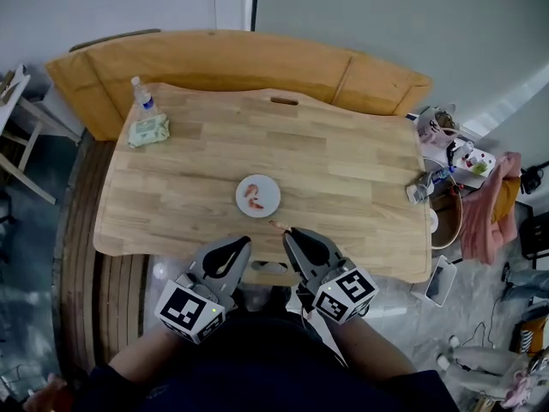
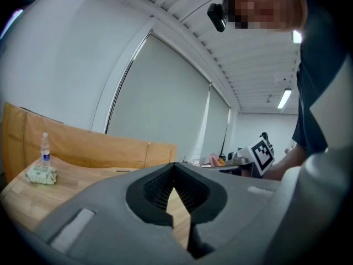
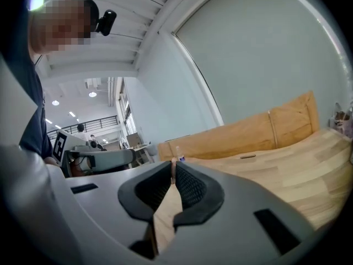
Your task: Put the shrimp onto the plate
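Observation:
A small white plate (image 1: 268, 202) lies near the front middle of the wooden table (image 1: 343, 161), with pink shrimp (image 1: 254, 196) on it. Just in front of the plate, over the table's front edge, my right gripper (image 1: 286, 229) is shut on another shrimp (image 1: 276, 225). That shrimp shows as a thin pink sliver (image 3: 172, 169) pinched between the tips in the right gripper view. My left gripper (image 1: 247, 241) hovers beside it, nearer me and left of the plate, with its jaws (image 2: 175, 165) shut and nothing between them.
A water bottle (image 1: 142, 94) and a pack of wipes (image 1: 148, 130) sit at the table's far left corner. A curved wooden bench (image 1: 232, 58) runs behind the table. Clutter and a pink cloth (image 1: 491, 204) lie off the right end.

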Action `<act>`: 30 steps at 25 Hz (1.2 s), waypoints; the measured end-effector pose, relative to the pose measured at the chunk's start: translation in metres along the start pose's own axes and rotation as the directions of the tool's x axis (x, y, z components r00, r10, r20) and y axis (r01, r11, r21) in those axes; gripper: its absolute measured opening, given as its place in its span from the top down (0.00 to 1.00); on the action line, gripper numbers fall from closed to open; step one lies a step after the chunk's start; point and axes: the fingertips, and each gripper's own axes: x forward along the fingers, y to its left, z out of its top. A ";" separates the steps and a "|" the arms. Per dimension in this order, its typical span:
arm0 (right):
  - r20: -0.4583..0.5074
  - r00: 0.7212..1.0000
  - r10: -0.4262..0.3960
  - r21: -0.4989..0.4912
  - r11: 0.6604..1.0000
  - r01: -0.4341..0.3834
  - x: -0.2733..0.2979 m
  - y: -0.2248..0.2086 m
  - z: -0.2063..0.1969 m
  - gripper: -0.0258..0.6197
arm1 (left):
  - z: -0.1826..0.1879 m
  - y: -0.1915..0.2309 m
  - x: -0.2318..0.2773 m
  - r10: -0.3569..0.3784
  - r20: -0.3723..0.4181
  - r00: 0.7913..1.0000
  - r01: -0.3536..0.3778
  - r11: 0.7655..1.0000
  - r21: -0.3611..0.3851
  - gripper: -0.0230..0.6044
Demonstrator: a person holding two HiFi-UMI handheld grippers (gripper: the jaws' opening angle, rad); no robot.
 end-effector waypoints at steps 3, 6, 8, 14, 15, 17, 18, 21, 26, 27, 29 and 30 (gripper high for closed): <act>-0.024 1.000 -0.010 0.039 0.999 0.011 0.012 -0.023 -0.008 0.91 | 0.000 0.002 0.007 0.017 -0.001 1.000 -0.017 1.000 -0.005 0.96; -0.049 0.999 -0.012 0.056 0.998 0.015 0.024 -0.042 -0.019 0.91 | 0.000 0.006 0.012 0.031 -0.007 0.999 -0.031 1.000 -0.003 0.96; -0.064 0.998 -0.020 0.079 0.997 0.025 0.032 -0.054 -0.028 0.91 | -0.001 0.010 0.014 0.046 -0.010 0.999 -0.046 0.999 -0.004 0.96; -0.117 0.992 -0.049 0.126 0.990 0.064 0.058 -0.088 -0.058 0.91 | 0.001 0.019 0.019 0.079 -0.020 0.997 -0.080 0.997 -0.017 0.96; -0.126 0.991 -0.052 0.131 0.989 0.069 0.062 -0.092 -0.064 0.91 | 0.001 0.020 0.020 0.083 -0.023 0.996 -0.084 0.996 -0.018 0.96; -0.144 0.988 -0.060 0.146 0.986 0.082 0.070 -0.103 -0.076 0.91 | 0.000 0.023 0.021 0.091 -0.029 0.995 -0.091 0.996 -0.018 0.96; -0.152 0.986 -0.065 0.157 0.983 0.090 0.075 -0.108 -0.082 0.91 | 0.000 0.025 0.023 0.093 -0.031 0.995 -0.094 0.995 -0.017 0.96; -0.175 0.981 -0.082 0.193 0.974 0.116 0.086 -0.124 -0.099 0.91 | 0.001 0.027 0.027 0.095 -0.026 0.995 -0.095 0.995 -0.017 0.96; -0.216 0.971 -0.104 0.222 0.963 0.153 0.102 -0.143 -0.126 0.91 | 0.013 0.030 0.034 0.087 -0.013 0.996 -0.087 0.996 -0.002 0.96; -0.226 0.968 -0.110 0.228 0.960 0.162 0.105 -0.147 -0.132 0.91 | 0.013 0.031 0.035 0.089 -0.019 0.996 -0.089 0.996 -0.003 0.96; -0.243 0.962 -0.122 0.250 0.951 0.184 0.109 -0.156 -0.145 0.91 | 0.006 0.033 0.034 0.099 -0.041 0.994 -0.100 0.995 -0.015 0.96; -0.250 0.960 -0.128 0.266 0.944 0.195 0.111 -0.161 -0.150 0.91 | 0.002 0.034 0.034 0.104 -0.052 0.993 -0.105 0.994 -0.020 0.96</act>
